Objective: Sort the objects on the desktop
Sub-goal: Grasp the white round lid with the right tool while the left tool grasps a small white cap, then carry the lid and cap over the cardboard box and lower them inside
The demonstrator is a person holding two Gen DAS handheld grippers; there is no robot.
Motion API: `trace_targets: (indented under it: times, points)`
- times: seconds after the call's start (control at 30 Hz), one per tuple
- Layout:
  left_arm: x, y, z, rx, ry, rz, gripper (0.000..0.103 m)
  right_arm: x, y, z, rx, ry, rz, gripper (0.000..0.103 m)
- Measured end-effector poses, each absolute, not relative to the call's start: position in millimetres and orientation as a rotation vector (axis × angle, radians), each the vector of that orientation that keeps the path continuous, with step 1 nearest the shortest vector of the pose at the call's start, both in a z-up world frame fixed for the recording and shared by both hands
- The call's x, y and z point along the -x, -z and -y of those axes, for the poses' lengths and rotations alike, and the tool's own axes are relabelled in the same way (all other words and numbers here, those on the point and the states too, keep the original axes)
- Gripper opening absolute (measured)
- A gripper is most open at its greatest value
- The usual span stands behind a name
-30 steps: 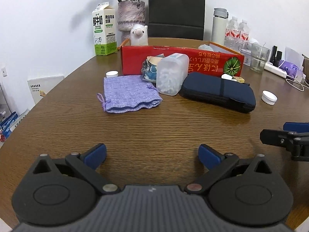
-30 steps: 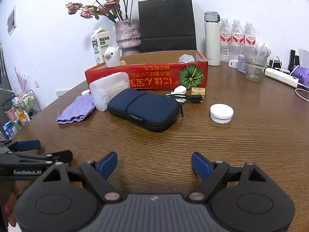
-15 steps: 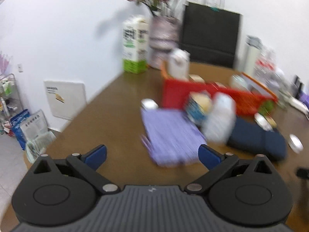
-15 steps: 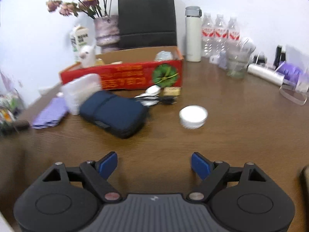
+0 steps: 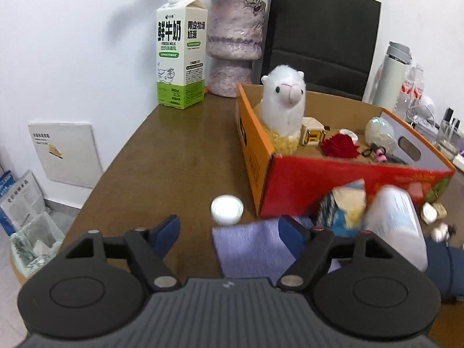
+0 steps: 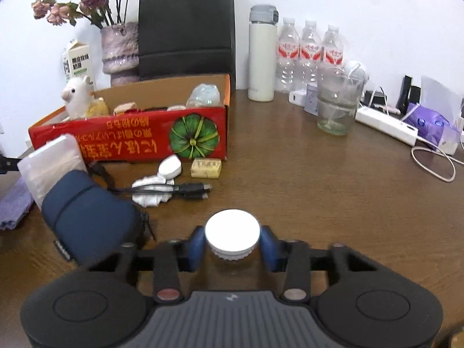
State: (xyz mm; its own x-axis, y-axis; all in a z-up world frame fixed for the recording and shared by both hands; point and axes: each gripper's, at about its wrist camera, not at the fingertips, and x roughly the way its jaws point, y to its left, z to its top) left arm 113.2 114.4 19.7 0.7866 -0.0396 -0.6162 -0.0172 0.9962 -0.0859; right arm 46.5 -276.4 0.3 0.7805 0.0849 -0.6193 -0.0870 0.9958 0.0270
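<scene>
- We take the red cardboard box (image 6: 130, 139) on the wooden table (image 6: 304, 191) as our landmark; it stands open, with a white plush alpaca (image 5: 282, 107), a red fabric flower (image 5: 339, 145) and other small items inside it.
- Our right gripper (image 6: 232, 245) sits well in front of the box, its blue fingers (image 6: 195, 246) narrowing around a white round lid (image 6: 232, 233). The lid lies between them; the pads look to be at its sides, though we cannot tell whether they press yet.
- Between that lid and the box we see a navy pouch (image 6: 87, 220), a black cable (image 6: 185, 188), a crumpled white wrapper (image 6: 150, 191) and a small yellow packet (image 6: 206, 167), the packet just in front of the box's wall.
- A clear plastic container (image 6: 49, 165) leans by the box's front left corner, touching the pouch.
- Our left gripper (image 5: 229, 232) hovers near the box's left corner, closing from a fairly wide spread with nothing pressed between the pads.
- Under it lies a purple cloth bag (image 5: 249, 249), just in front of the box, and a small white cap (image 5: 226, 209) rests just left of that corner.
- Behind the box stand a milk carton (image 5: 181, 52), a vase (image 5: 233, 46) and a black paper bag (image 5: 319, 34).
</scene>
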Motion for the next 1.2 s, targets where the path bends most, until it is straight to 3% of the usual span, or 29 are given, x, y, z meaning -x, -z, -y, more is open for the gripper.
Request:
trace_targets:
  times: [0.13,0.23,0.37,0.4,0.43,0.47,0.73,0.87,1.0,1.2]
  points:
    - [-137,-14,-112,0.096,0.057,-0.682,0.074,-58,1,266,0.022,-0.137,-0.661,0.039]
    - [-144,-6,-107,0.062,0.012,-0.715,0.063,-63,1,260,0.027,-0.159,-0.655,0.039]
    - [-141,0,-113,0.077,0.034,-0.686,0.057,-65,1,261,0.019,-0.173,-0.651,0.039]
    - [-142,-1,-114,0.078,0.036,-0.684,0.053,-65,1,261,0.017,-0.175,-0.651,0.039]
    - [-142,-1,-114,0.080,0.042,-0.681,0.035,-65,1,261,0.018,-0.178,-0.651,0.039]
    - [-142,-1,-113,0.078,0.044,-0.682,0.030,-65,1,261,0.022,-0.178,-0.650,0.039]
    - [-102,-28,-105,0.093,0.007,-0.620,0.029,-58,-3,261,0.018,-0.174,-0.643,0.039]
    - [-52,-55,-100,0.179,0.020,-0.549,0.029,-32,-28,255,0.020,-0.164,-0.547,0.039]
    - [-3,-53,-84,0.294,0.100,-0.553,0.029,0,-45,242,-0.030,-0.223,-0.496,0.039]
    - [51,-40,-44,0.237,0.129,-0.597,0.029,46,-50,212,0.066,-0.288,-0.469,0.039]
